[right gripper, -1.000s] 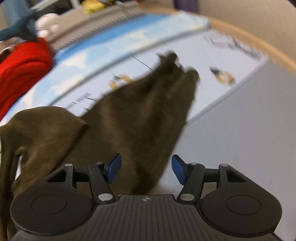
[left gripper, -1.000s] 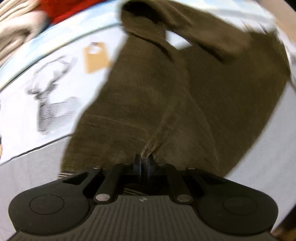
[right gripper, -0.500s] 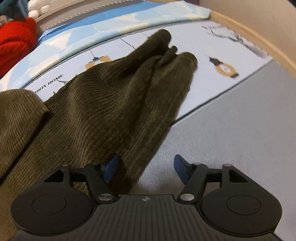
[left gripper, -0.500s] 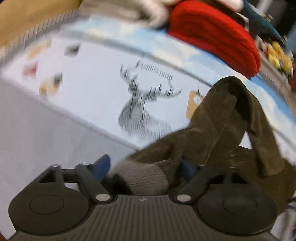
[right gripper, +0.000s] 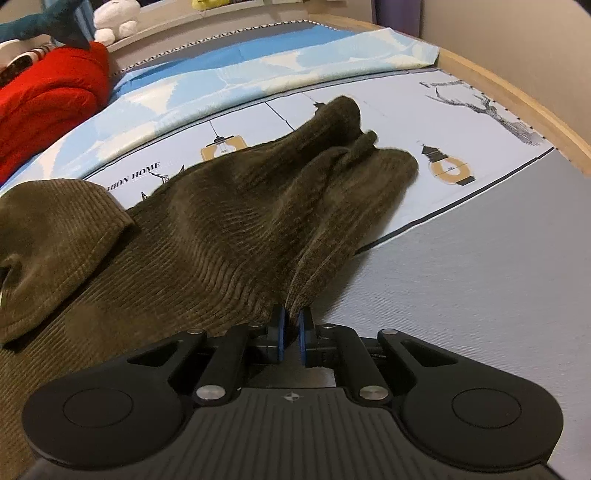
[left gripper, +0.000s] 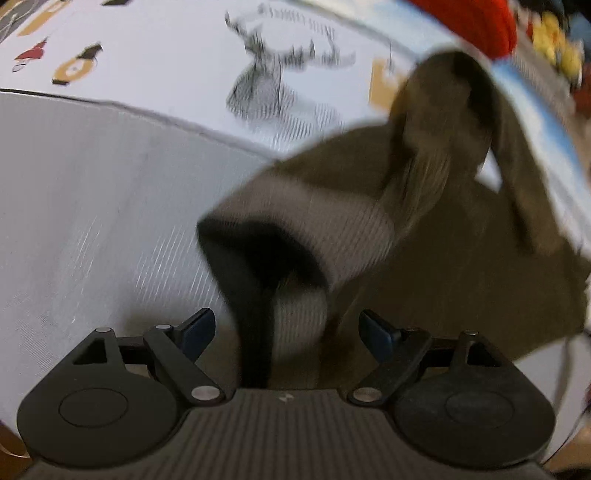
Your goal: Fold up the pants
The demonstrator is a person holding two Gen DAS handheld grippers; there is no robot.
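Olive-brown corduroy pants lie crumpled on a bed. My right gripper is shut on the near edge of one pant leg; that leg stretches away to its cuff. In the left wrist view the pants are blurred, and their grey ribbed waistband hangs between the open fingers of my left gripper, which does not clamp it. A folded-over part of the pants lies at the left of the right wrist view.
The bed has a grey sheet and a white printed cover with lamp and deer drawings. A red garment and plush toys sit at the far side. A wooden bed edge runs on the right.
My right gripper has shut on the pant leg's edge. My left gripper, shut on the pants a second ago, has opened and swung left toward the waistband.
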